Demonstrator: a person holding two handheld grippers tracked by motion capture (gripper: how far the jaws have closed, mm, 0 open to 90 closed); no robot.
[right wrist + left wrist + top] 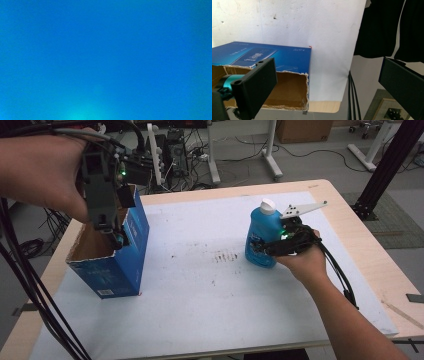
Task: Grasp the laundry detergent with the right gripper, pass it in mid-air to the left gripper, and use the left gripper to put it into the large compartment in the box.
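A blue bottle [263, 226] with a white cap stands upright on the white mat, right of centre. My right gripper [264, 249] comes in from the right, and its black jaws hug the bottle's lower body on both sides. Up close, the bottle's blue wall [106, 60] covers the right gripper view. An open-topped blue carton [120, 262] stands at the mat's left side, its brown inside bare. My left gripper [114, 227] hangs over the carton's opening, pointing down. In its own view the left gripper [325, 67] stands wide open with nothing between the jaws, above the carton [284, 56].
The white mat [200, 295] covers most of the wooden table [350, 245]. Black cables [30, 290] hang off the left edge. Behind the table stand white frame legs [272, 160] and equipment on the floor; a black post [390, 165] rises at the back right.
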